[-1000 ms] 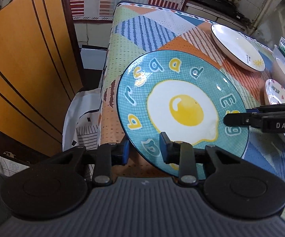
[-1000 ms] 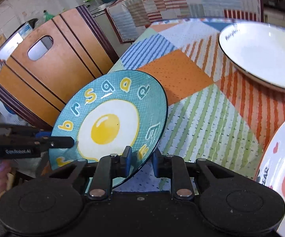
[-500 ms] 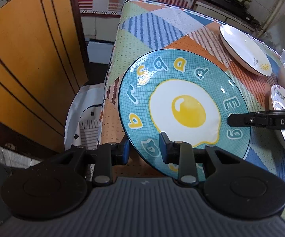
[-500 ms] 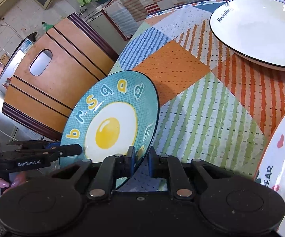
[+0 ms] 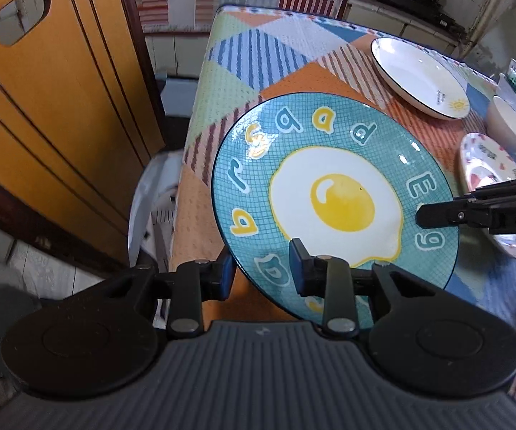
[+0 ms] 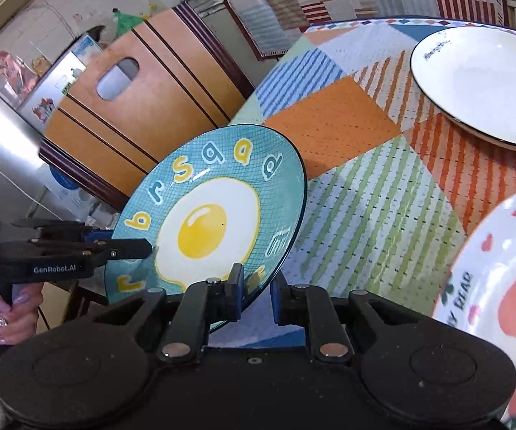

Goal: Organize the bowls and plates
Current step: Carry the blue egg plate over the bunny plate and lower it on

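Teal fried-egg plate point(image 5: 333, 193), centre frame, tilted clear of the patchwork bench point(image 6: 372, 186): left tongs point(image 5: 261, 272) and right tongs point(image 6: 256, 295) each clamp opposite rims, presumably sharing its weight for carrying.

Round white pink-printed ceramic plate point(image 6: 501, 286) cut off by right-wrist frame's right/bottom edge; its lettering only partly readable. Left-wrist view: round teal fried-egg-print plate point(image 5: 333, 193) near rim hidden behind black gripper body, small beige bowl point(image 5: 508, 123) too small for detail.

black two-finger grippers with blue pads point(image 5: 299, 263), silver pivot screws and white lettering are seen; lilac-painted nails on a hand point(image 6: 10, 313).
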A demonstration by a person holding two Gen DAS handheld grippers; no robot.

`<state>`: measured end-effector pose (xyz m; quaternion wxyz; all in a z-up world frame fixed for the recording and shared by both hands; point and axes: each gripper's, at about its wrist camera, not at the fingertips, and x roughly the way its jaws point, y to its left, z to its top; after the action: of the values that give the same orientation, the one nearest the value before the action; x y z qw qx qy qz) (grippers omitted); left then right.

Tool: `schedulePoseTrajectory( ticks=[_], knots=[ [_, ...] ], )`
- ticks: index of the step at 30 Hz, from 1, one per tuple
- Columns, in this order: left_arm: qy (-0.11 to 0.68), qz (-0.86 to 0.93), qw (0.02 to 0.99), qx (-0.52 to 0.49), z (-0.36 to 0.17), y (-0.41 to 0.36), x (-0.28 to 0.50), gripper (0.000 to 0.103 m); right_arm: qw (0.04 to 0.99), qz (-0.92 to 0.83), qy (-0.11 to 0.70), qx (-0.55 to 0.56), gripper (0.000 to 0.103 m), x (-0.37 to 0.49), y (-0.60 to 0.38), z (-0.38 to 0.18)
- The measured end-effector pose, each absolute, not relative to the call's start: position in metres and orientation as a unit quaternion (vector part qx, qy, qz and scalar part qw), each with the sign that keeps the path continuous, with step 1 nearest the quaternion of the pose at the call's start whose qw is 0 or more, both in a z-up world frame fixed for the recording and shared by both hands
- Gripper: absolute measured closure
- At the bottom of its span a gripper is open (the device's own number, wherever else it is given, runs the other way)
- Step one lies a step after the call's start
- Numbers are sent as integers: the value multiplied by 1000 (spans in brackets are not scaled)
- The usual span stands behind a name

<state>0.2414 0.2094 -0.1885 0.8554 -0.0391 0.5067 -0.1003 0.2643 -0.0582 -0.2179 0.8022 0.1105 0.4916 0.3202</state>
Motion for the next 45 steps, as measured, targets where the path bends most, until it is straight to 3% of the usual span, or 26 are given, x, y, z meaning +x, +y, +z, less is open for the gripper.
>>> schedulePoseTrajectory(
  ticks=[14,24,34,45],
  knots=[
    [486,-171,857,-16,-97,148,219,74,831,302,458,97,82,216,-121,-127],
    [462,-227,857,27,-66,81,214,74,864,252,421,110,82,179,-179,-94],
    [471,-277,836,45,-78,12,227,73,881,198,412,123,81,154,-237,-98],
    [514,-288,807,49,-125,-31,256,73,872,161,437,152,81,161,-276,-140]
  ],
)
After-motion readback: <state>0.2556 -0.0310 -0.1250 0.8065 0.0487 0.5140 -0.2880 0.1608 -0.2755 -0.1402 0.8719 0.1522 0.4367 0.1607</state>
